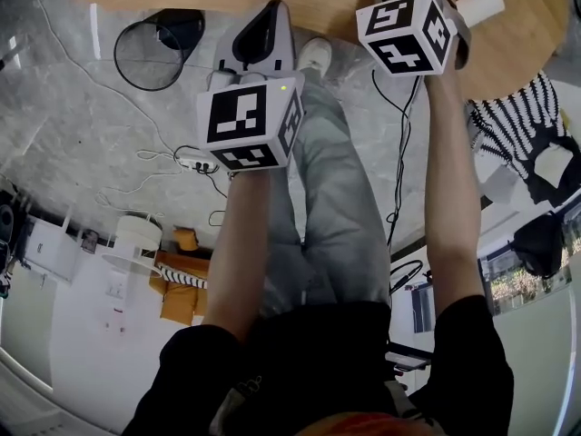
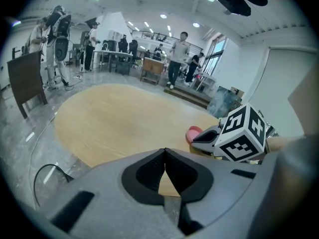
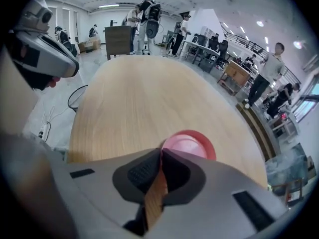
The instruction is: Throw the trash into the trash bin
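Over the near right part of a round pale-wood bench (image 3: pixel 139 103), at the tips of the right hand-held gripper (image 3: pixel 160 151): a round cup, pink inside with a red rim (image 3: pixel 192 142). Closed tight, those jaws, with the cup's left edge running straight into the seam between them. Judged a pinch on the thin wall, one pad inside and one outside. Opening turned up toward the gripper's own camera, so probably near upright. Resting on the wood or just clear of it: cannot tell.

Down on the grey floor (image 1: pixel 73 125), well apart from the cup and off the bench's left edge: a black wire-mesh trash bin (image 1: pixel 156 54), round mouth facing up. Seen from the head, lies to the left of both grippers, beyond the left hand-held gripper (image 2: pixel 165 150). Shut too, that left one, tips touching, with only bare wood showing through the gap behind them. Holds nothing.

Nearer the bin by far: the empty left hand. Carrying the trash: the right. Hence, as a judgement, a long reach ahead, going leftward across the body, out past the bench edge and lower, with the cup kept pinched until above the mesh mouth. Likely snag: the left arm (image 1: pixel 243 243) sitting square in that path.
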Action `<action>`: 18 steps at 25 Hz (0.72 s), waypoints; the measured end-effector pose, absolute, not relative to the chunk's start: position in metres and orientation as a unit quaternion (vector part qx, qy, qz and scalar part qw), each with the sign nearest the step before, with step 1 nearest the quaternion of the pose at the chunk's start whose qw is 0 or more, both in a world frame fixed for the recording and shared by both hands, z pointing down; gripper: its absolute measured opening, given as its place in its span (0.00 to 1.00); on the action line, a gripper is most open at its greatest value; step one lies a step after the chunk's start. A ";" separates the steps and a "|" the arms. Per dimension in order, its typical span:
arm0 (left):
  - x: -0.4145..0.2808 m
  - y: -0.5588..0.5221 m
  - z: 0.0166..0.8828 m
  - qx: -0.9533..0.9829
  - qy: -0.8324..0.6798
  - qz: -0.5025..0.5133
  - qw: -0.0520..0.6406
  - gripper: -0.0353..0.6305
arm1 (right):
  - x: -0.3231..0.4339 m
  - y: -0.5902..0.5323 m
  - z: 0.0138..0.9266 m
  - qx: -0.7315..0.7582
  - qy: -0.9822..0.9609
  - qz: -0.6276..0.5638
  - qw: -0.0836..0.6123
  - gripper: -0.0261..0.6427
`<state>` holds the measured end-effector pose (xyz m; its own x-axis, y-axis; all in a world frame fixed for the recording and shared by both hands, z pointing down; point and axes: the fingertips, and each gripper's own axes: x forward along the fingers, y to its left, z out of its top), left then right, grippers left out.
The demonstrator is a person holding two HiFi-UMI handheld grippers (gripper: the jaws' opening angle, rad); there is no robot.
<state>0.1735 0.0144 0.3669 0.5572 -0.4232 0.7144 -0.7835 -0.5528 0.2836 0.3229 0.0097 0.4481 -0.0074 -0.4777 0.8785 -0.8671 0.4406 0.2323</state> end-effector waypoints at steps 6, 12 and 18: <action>0.151 0.012 0.363 0.825 -0.380 0.285 0.305 0.06 | 0.301 0.011 0.430 0.544 -0.692 0.291 0.375 0.06; 0.104 0.015 0.355 0.819 -0.398 0.275 0.308 0.06 | 0.254 0.012 0.396 0.573 -0.701 0.363 0.221 0.06; 0.038 0.019 0.353 0.800 -0.440 0.260 0.316 0.06 | 0.184 0.014 0.378 0.548 -0.727 0.368 0.190 0.06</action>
<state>0.0377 0.0188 0.3529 0.4779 -0.5397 0.6930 -0.8676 -0.4137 0.2760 0.1843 0.0136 0.3778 -0.3268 -0.6569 0.6795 -0.9366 0.1290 -0.3257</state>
